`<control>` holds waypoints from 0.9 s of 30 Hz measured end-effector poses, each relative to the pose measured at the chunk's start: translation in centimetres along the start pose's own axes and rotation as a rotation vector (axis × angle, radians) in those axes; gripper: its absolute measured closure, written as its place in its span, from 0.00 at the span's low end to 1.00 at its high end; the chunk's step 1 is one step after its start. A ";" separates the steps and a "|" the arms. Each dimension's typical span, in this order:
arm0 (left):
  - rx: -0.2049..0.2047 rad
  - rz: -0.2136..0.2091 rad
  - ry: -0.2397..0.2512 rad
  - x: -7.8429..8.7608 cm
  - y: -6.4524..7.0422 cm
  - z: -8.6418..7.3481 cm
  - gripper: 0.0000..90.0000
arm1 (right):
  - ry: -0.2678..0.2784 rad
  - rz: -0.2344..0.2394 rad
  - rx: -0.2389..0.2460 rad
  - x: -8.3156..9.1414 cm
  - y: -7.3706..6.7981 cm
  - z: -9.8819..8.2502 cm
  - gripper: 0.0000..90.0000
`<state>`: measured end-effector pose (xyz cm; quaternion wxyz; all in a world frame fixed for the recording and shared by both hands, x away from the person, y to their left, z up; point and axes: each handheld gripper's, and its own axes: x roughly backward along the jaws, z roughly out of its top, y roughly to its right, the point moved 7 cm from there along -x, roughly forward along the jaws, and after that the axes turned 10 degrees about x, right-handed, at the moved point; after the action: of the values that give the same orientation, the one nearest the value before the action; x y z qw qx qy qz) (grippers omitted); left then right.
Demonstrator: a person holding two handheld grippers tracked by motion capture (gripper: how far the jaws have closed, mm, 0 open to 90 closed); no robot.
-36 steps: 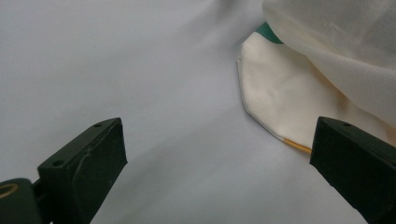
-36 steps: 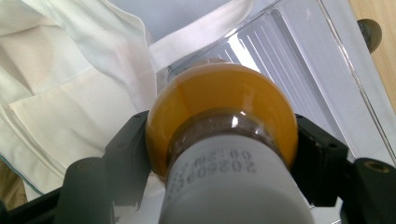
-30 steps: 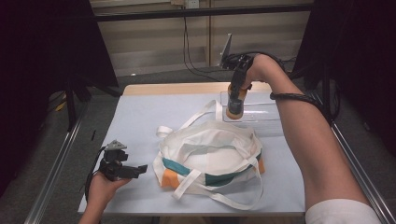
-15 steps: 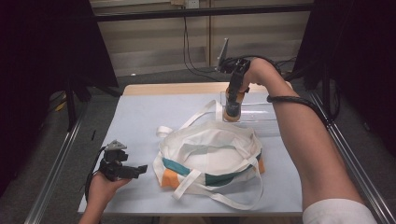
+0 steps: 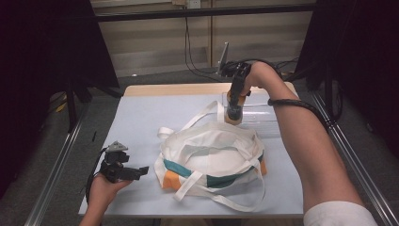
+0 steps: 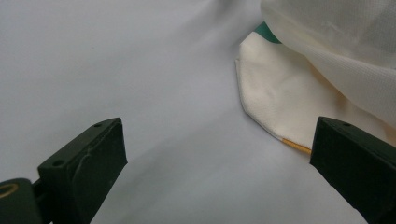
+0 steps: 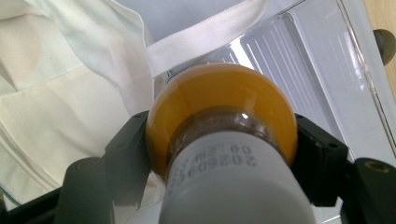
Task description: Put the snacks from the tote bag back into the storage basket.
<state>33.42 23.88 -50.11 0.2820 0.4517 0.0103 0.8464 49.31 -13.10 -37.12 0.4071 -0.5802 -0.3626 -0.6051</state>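
A white tote bag (image 5: 211, 150) with teal and orange panels lies in the middle of the table, its straps spread out. My right gripper (image 5: 234, 107) points down at the bag's far edge, shut on a yellow bottle (image 5: 233, 115) with a white cap. In the right gripper view the jaws of the right gripper (image 7: 222, 140) press on both sides of the yellow bottle (image 7: 219, 98), above a bag strap (image 7: 205, 37). My left gripper (image 5: 141, 170) rests near the front left, open, facing the bag. In the left gripper view a bag corner (image 6: 280, 102) lies ahead of the left gripper (image 6: 219, 158), apart from the jaws.
A clear plastic tray (image 5: 268, 120) stands at the back right, just behind the bag, and is seen as the ribbed tray (image 7: 299, 60) under the bottle. The blue-grey table cover (image 5: 141, 117) is bare on the left. A metal frame rail (image 5: 56, 179) runs along the left side.
The right hand has tipped slightly left with the bottle still in its jaws. The left hand and the bag have stayed where they were.
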 end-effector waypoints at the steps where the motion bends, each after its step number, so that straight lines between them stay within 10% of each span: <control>1: 0.002 0.003 0.010 -0.1 0.0 0.0 0.04 | -0.002 0.002 -0.005 0.0 -0.1 0.0 0.34; 27: 0.006 0.003 0.008 -0.2 -0.1 -0.1 0.04 | -0.027 -0.003 0.015 -1.3 0.1 0.2 0.34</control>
<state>33.48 23.86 -50.31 0.2794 0.4492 0.0135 0.8485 49.45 -12.81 -38.41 0.4057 -0.5845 -0.3736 -0.5952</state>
